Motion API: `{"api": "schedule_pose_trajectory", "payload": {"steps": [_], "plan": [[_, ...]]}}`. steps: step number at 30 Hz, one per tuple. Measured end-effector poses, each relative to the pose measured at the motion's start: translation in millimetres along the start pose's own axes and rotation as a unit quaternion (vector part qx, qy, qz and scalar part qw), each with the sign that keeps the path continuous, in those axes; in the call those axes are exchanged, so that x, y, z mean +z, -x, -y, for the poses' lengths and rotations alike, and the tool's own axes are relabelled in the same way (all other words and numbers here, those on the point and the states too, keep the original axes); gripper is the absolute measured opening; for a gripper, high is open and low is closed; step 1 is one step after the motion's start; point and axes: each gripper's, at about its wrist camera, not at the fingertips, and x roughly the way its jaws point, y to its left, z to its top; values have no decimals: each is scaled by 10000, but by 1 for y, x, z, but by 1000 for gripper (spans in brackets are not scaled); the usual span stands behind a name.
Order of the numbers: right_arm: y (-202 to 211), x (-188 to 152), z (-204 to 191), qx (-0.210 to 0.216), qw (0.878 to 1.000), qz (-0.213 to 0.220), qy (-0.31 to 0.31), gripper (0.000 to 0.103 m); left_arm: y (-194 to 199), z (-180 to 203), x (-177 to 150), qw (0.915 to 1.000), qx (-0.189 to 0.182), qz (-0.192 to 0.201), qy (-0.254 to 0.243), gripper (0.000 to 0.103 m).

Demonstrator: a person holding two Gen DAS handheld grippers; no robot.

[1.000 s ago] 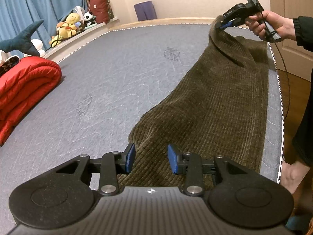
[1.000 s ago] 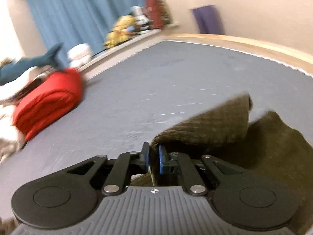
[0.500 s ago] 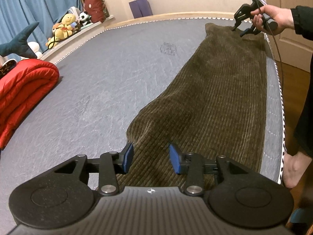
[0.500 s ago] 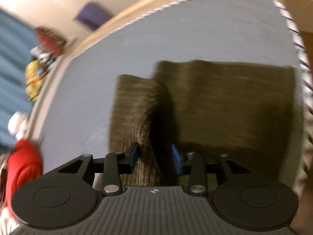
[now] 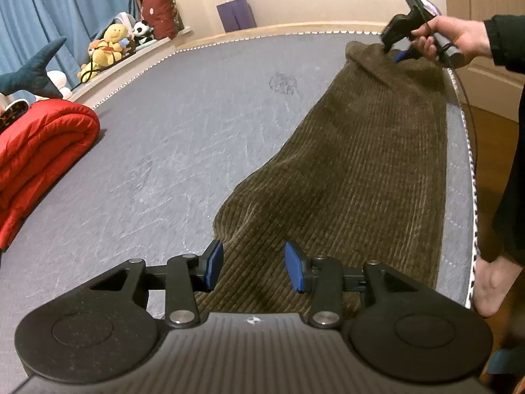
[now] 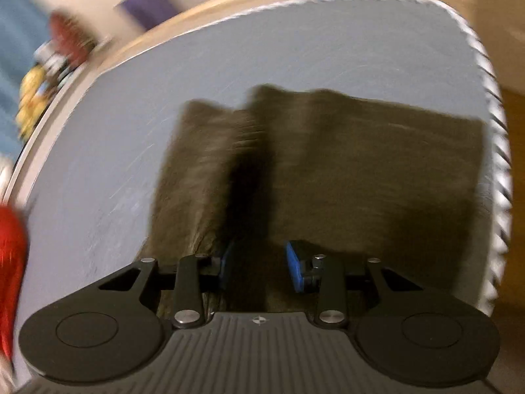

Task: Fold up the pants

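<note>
Brown corduroy pants [image 5: 354,170] lie lengthwise along the right side of the grey mattress [image 5: 183,138]. My left gripper [image 5: 252,266] is open and empty, low over the near end of the pants. My right gripper [image 5: 398,53] is held by a hand at the far end of the pants, its tips at the cloth. In the right wrist view, which is blurred, that gripper [image 6: 259,269] is open over a raised fold in the pants [image 6: 344,170], with nothing between its pads.
A red quilt [image 5: 39,144] lies at the mattress's left edge. Stuffed toys [image 5: 108,46] and a shark plush [image 5: 36,72] line the far left ledge. The mattress's right edge [image 5: 469,170] runs beside the pants, with the person's bare foot [image 5: 492,289] beyond it.
My right gripper let go of the far end of the pants, which dropped flat on the mattress. It then came back down to the cloth, open. My left gripper stayed open in place.
</note>
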Motion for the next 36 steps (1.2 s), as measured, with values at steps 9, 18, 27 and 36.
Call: {"api": "schedule_pose_trajectory", "payload": {"steps": [9, 18, 27, 36], "plan": [[-15, 0, -17, 1515, 9882, -230, 63, 63, 1, 0, -5, 10000, -3, -89, -36, 47], [-18, 1, -17, 1849, 9817, -440, -109, 64, 1, 0, -6, 9999, 16, -100, -56, 49], [-16, 2, -29, 2318, 9686, -874, 225, 22, 0, 2, -4, 9999, -10, -101, -139, 49], [33, 24, 11, 1958, 9806, -87, -6, 13, -5, 20, 13, 9990, -231, 88, -359, 49]]}}
